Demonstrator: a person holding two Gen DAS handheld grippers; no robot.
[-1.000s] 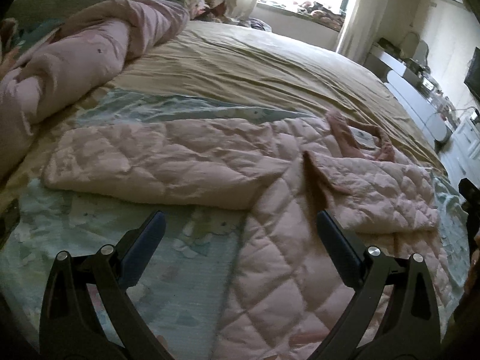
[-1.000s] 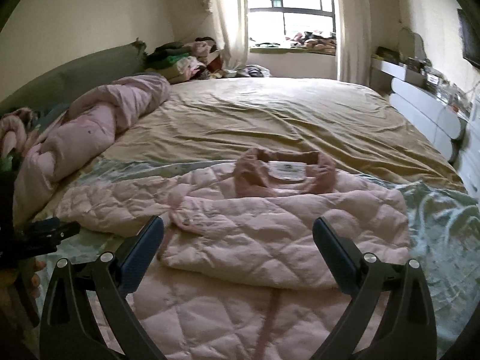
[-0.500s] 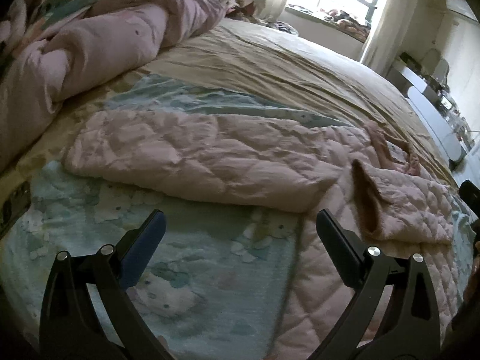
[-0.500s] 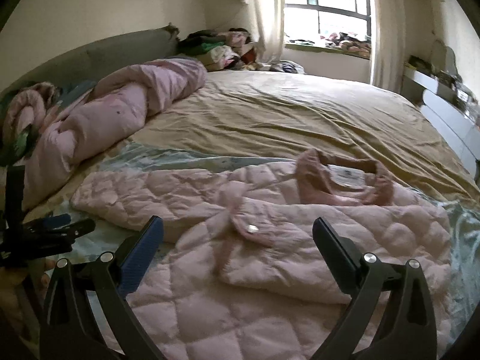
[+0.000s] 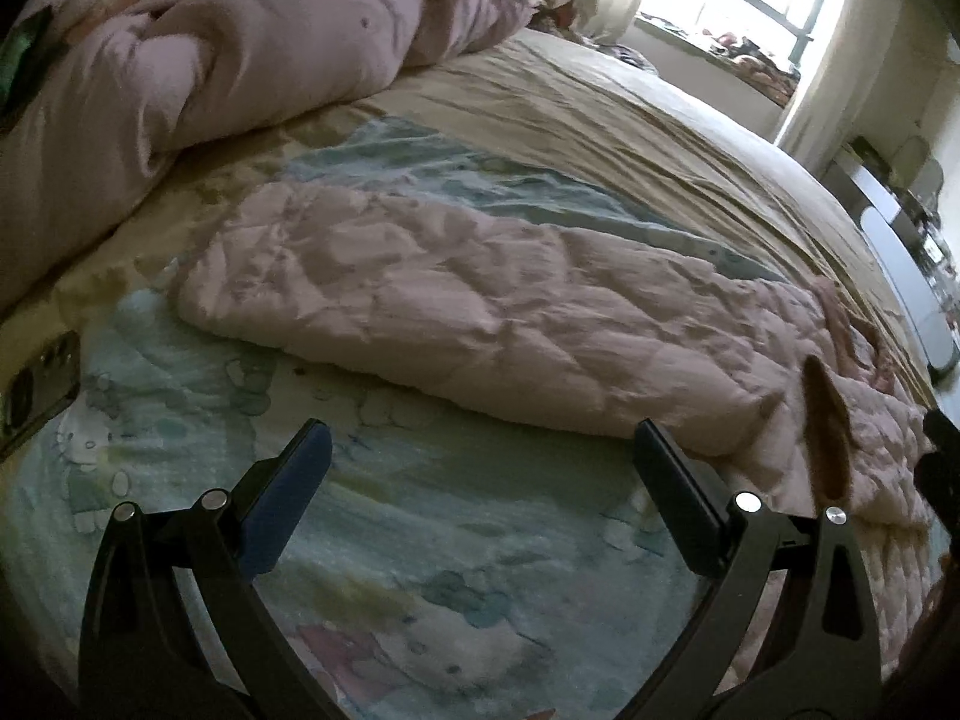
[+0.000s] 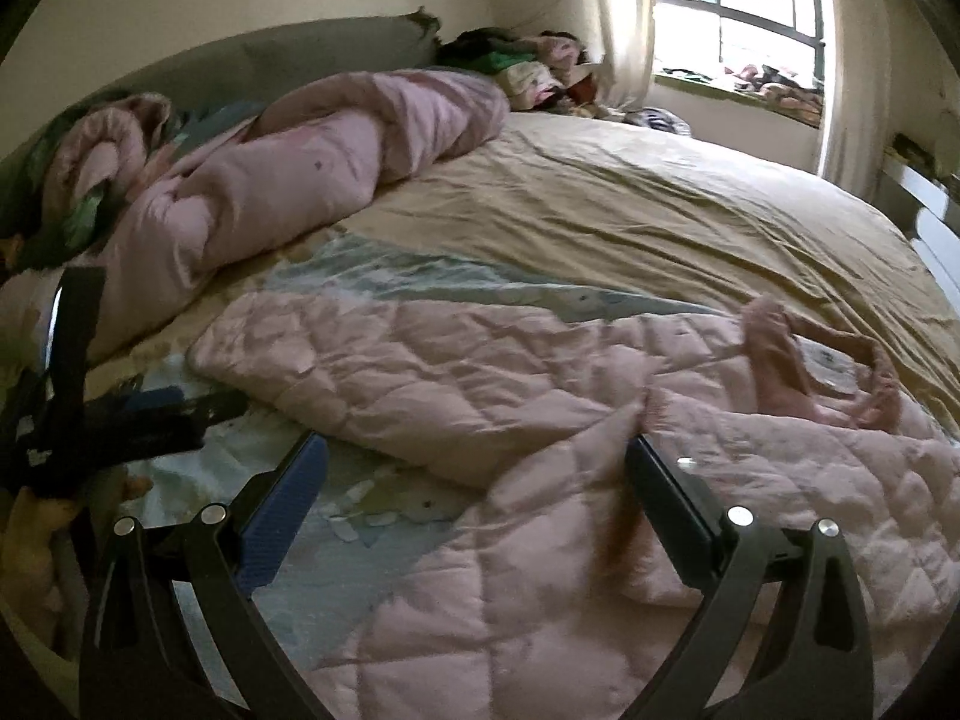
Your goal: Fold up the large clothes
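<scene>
A pink quilted jacket (image 5: 480, 312) lies spread on the bed, one sleeve stretched out to the left, the other folded over the body at the right. It also shows in the right wrist view (image 6: 540, 408), collar (image 6: 780, 360) at the far right. My left gripper (image 5: 480, 456) is open and empty, low over the printed blanket just in front of the stretched sleeve. My right gripper (image 6: 474, 462) is open and empty over the jacket's body near the sleeve joint. The left gripper also shows at the left edge of the right wrist view (image 6: 150, 414).
A light blue cartoon-print blanket (image 5: 390, 540) lies under the jacket. A rolled pink duvet (image 5: 210, 60) lies at the far left. A tan sheet (image 6: 660, 210) covers the rest of the bed. A dark phone (image 5: 36, 384) lies at the left edge. Cabinets (image 5: 900, 252) stand at the right.
Both grippers have swung left and lower toward the stretched-out sleeve. The left one now sits over the blanket rather than over the jacket's body. Both stayed open.
</scene>
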